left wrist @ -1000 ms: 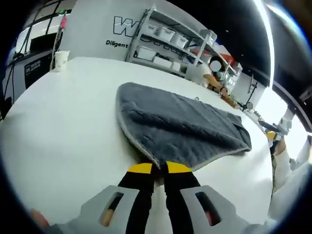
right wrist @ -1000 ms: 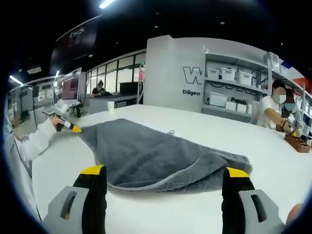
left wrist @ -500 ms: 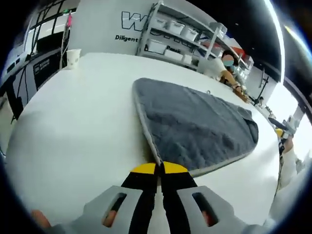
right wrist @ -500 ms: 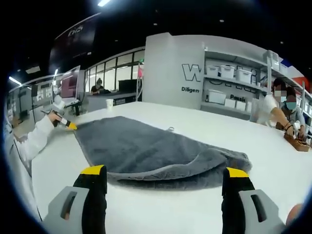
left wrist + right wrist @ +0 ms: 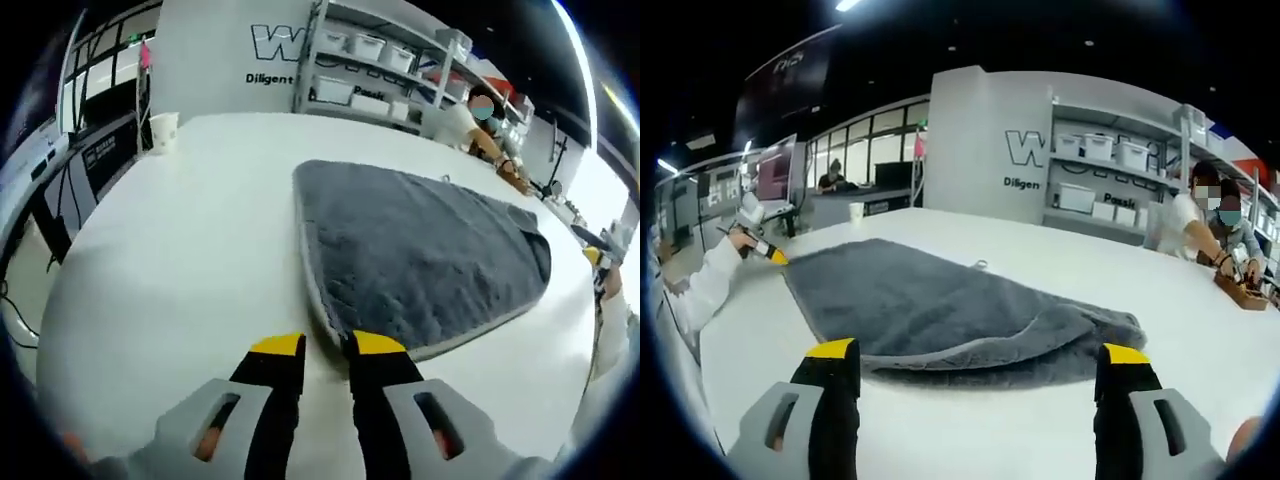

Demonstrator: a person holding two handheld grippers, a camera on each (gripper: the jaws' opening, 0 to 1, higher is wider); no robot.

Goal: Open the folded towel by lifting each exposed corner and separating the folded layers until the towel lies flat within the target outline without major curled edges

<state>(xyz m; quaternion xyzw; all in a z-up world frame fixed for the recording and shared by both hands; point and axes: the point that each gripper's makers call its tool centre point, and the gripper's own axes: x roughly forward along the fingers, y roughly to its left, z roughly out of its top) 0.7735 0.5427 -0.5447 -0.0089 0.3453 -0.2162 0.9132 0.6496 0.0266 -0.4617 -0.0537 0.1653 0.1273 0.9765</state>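
A grey towel [image 5: 420, 250] lies spread on the white table [image 5: 180, 260], its near corner pointing at my left gripper [image 5: 328, 345]. The jaws stand slightly open, and the corner's pale hem lies just ahead of the gap. In the right gripper view the towel [image 5: 920, 300] still has a top layer folded over a lower one at its near right end. My right gripper [image 5: 978, 350] is held wide open just short of that fold, nothing in it. The left gripper [image 5: 765, 250] shows at the towel's far left corner, in a white-sleeved hand.
A paper cup [image 5: 162, 130] stands at the table's far left edge. Shelves with white bins [image 5: 370, 70] line the back wall. A person [image 5: 1200, 220] works at the table's far right side, beside a small wooden box [image 5: 1240, 290].
My left gripper has opened and let go of the towel corner it held. The towel has been pulled flatter and wider. The right gripper has stayed open.
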